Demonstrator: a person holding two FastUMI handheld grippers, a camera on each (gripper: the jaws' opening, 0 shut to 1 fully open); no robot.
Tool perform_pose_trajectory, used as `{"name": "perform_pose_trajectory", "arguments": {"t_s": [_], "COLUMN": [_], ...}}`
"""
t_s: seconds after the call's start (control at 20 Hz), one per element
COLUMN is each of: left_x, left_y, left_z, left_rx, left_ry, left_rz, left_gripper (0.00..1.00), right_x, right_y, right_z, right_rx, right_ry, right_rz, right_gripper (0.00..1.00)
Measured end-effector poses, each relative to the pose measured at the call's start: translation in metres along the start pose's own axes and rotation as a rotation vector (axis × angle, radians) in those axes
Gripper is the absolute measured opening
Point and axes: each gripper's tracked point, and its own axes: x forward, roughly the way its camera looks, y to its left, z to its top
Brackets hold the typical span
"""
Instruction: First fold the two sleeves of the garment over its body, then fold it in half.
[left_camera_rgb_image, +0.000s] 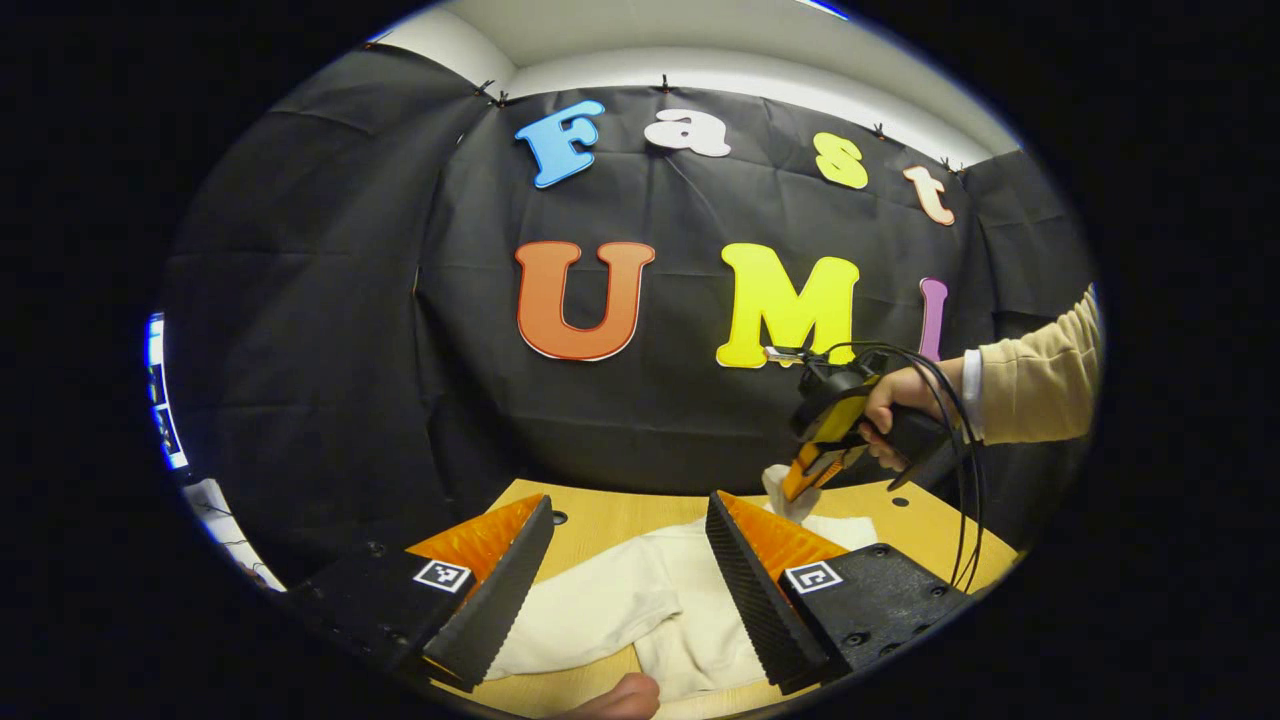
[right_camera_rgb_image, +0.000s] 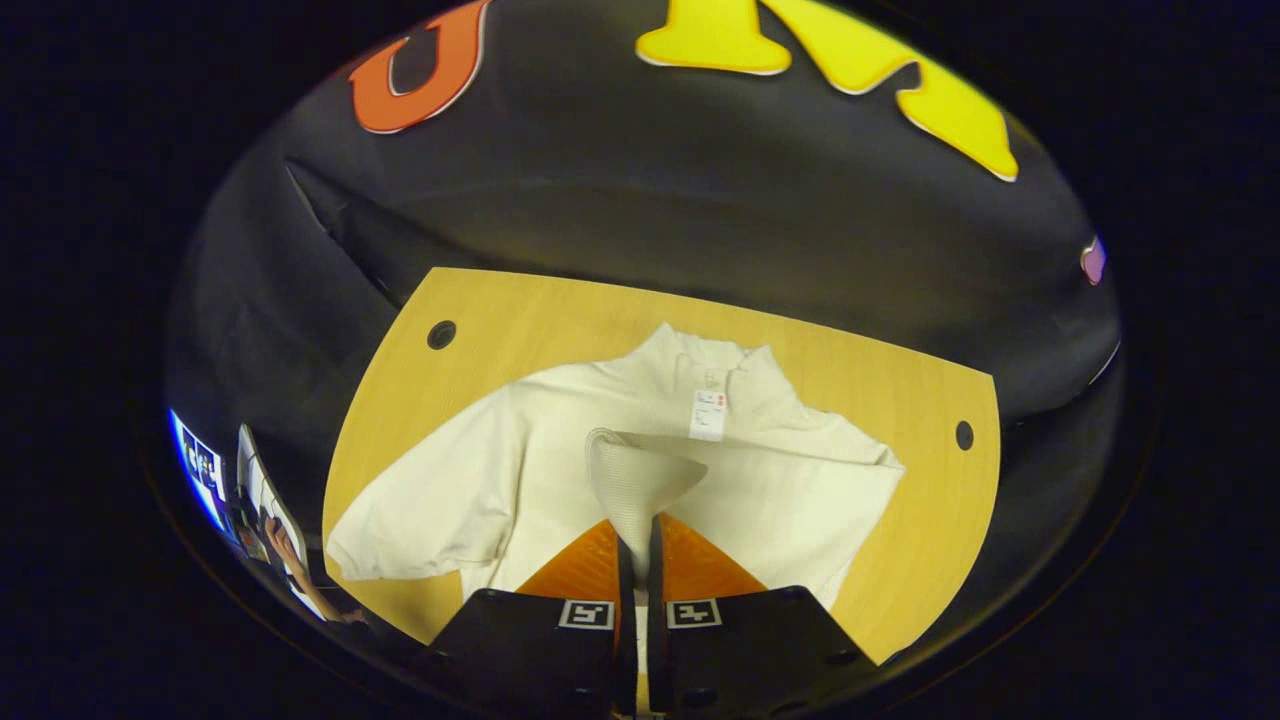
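1. garment (right_camera_rgb_image: 560, 450): a cream short-sleeved shirt lying flat on the wooden table (right_camera_rgb_image: 880, 400), collar toward the far wall, with a small tag just below the collar.
2. the right gripper (right_camera_rgb_image: 637, 545) has its two fingers pressed together on a strip of the cloth, the sleeve (right_camera_rgb_image: 640, 475) on one side, lifted and drawn in over the middle of the body. in the left gripper view the same gripper (left_camera_rgb_image: 815, 470) shows above the table, held in a hand (left_camera_rgb_image: 900, 405), with a bit of white cloth hanging from its tip.
3. the other sleeve (right_camera_rgb_image: 420, 520) lies spread out to the side, flat on the table and not folded in.
4. the left gripper (left_camera_rgb_image: 630, 560) has its fingers wide apart and holds nothing; it hovers above the shirt's near part.
5. my judgement: one sleeve fold is under way. left to do are laying that sleeve down, folding in the spread sleeve, and the fold in half; the body shows no halving crease.
6. surface: a light wood tabletop with small dark round holes (right_camera_rgb_image: 441, 334) near its far corners.
7. room: a booth hung with black cloth behind the table, a pale ceiling above, and a lit screen (left_camera_rgb_image: 160, 400) off to one side.
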Motion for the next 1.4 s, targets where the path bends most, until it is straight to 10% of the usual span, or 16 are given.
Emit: {"name": "perform_pose_trajectory", "arguments": {"t_s": [0.75, 1.05, 1.4], "left_x": [0.014, 0.005, -0.018], "left_y": [0.012, 0.016, 0.011], "left_z": [-0.016, -0.002, -0.004], "left_rx": [0.016, 0.009, 0.043], "left_ry": [0.010, -0.016, -0.004], "left_rz": [0.006, 0.019, 0.073], "left_gripper": [0.98, 0.97, 0.98], "right_x": [0.134, 0.084, -0.003], "right_y": [0.121, 0.120, 0.067], "right_z": [-0.028, -0.027, 0.011], "right_rx": [-0.084, -0.120, -0.134], "right_ry": [0.118, 0.062, -0.197], "right_rz": [0.048, 0.120, 0.073], "right_gripper": [0.16, 0.86, 0.97]}}
